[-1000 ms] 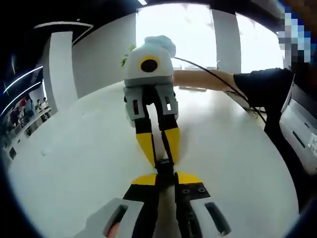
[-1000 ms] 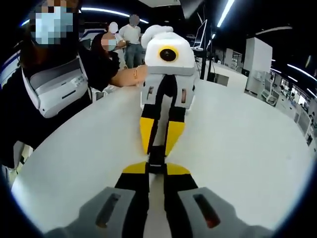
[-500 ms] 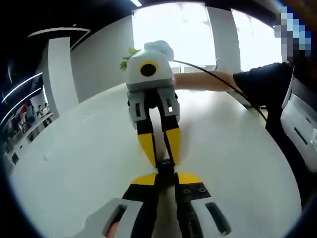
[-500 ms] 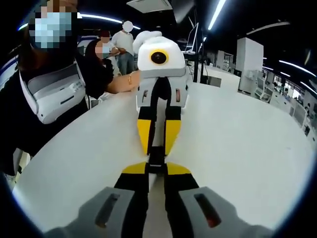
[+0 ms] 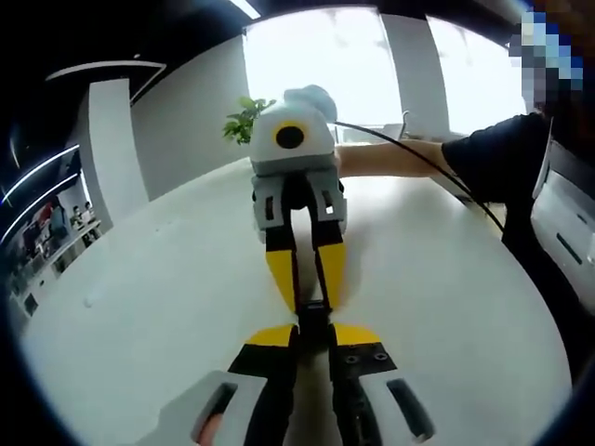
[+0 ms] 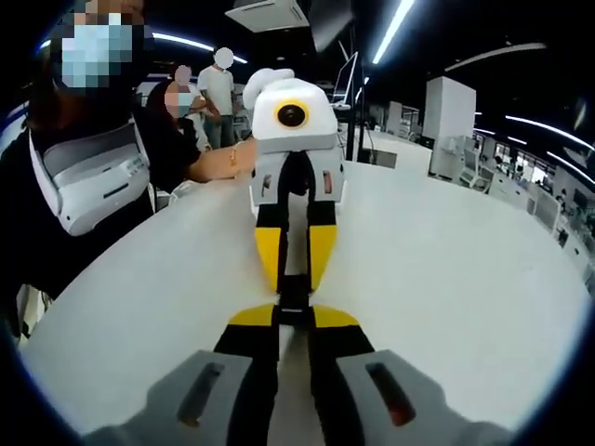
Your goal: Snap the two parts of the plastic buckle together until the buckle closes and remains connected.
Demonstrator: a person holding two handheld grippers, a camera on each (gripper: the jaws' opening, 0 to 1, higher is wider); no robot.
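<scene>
Now, buckle (image 5: 312, 321): a black plastic piece pinched between the two pairs of yellow tips, which meet nose to nose above the white table (image 5: 139, 307); its two halves cannot be told apart, nor whether they have latched.
Left gripper (image 5: 312, 336): jaws pressed in on the near end of the buckle (left gripper view).
Right gripper (image 6: 294, 319): jaws likewise pinching its own end (right gripper view).
Opposing gripper: each view looks straight at the other tool, with a white housing and yellow-tipped black jaws closing on the buckle.
Change from one second ago: the grip and the tip-to-tip contact are unchanged; the opposing housing sits slightly to one side of where it was in each view (the cameras have shifted), and a green plant (image 5: 244, 119) has come into the left gripper view.
Person (image 6: 84, 186): at the table edge, forearm (image 5: 390, 156) reaching to the opposite gripper.
</scene>
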